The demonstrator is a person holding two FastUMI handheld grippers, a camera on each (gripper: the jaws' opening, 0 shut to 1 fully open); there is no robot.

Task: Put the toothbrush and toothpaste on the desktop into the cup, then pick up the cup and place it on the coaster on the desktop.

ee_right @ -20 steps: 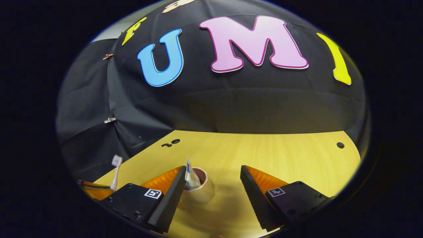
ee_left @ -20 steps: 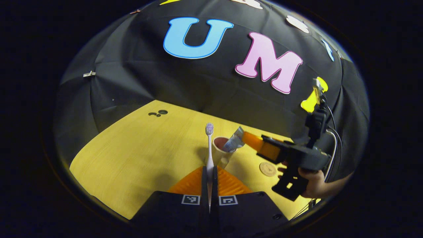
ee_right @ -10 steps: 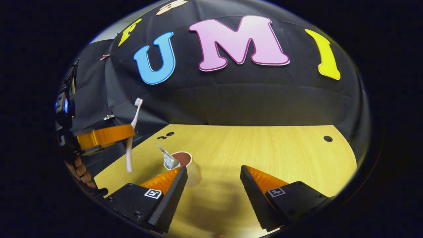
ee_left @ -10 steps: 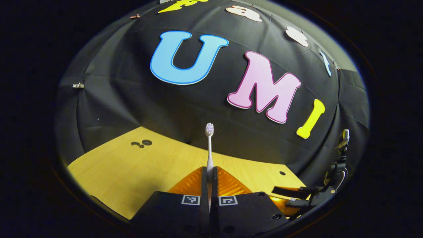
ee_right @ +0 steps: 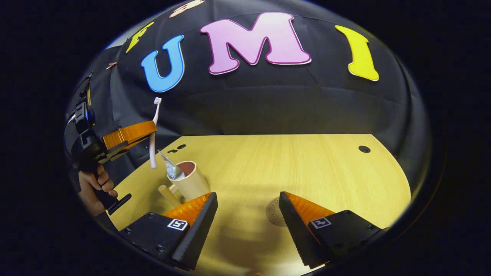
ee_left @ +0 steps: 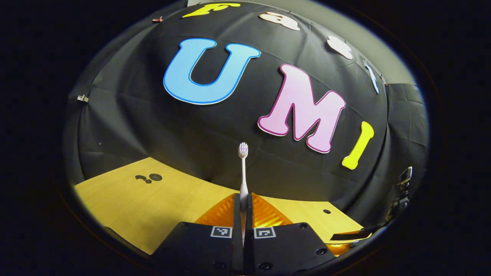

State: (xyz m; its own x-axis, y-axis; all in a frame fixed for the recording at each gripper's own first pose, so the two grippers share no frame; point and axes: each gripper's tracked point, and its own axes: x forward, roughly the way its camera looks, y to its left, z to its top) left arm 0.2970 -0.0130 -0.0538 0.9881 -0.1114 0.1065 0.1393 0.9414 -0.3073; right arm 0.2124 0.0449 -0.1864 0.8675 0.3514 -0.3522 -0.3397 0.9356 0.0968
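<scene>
My left gripper [ee_left: 242,199] was clamped on the toothbrush [ee_left: 243,168], fingers pressed together around the lower handle, the brush standing straight up out of them with its bristled head topmost against the booth wall. In the right gripper view the same brush [ee_right: 154,134] hung nearly vertical, head up, free lower end pointing down, with the left gripper [ee_right: 151,130] holding it about mid-handle in the air. The cup [ee_right: 188,180] stood upright on the desktop [ee_right: 307,168], toothpaste [ee_right: 171,168] already in it and leaning toward the brush side. The brush's lower end hovered just beside and above the cup's rim, on the side away from my right gripper, not yet over the mouth. My right gripper [ee_right: 248,214] held nothing, fingers spread wide apart, low over the wood; the coaster [ee_right: 274,211] lay flat between its fingertips, partly hidden by one. My reckoning: the toothbrush step was in hand, toothpaste done. The brush's long axis was already lined up with the cup's opening, so the move wanted a short sideways shift over the mouth, then a straight drop. The left gripper was plainly the nearer to the cup's mouth. Risk: the tail catching the rim or the toothpaste.
</scene>
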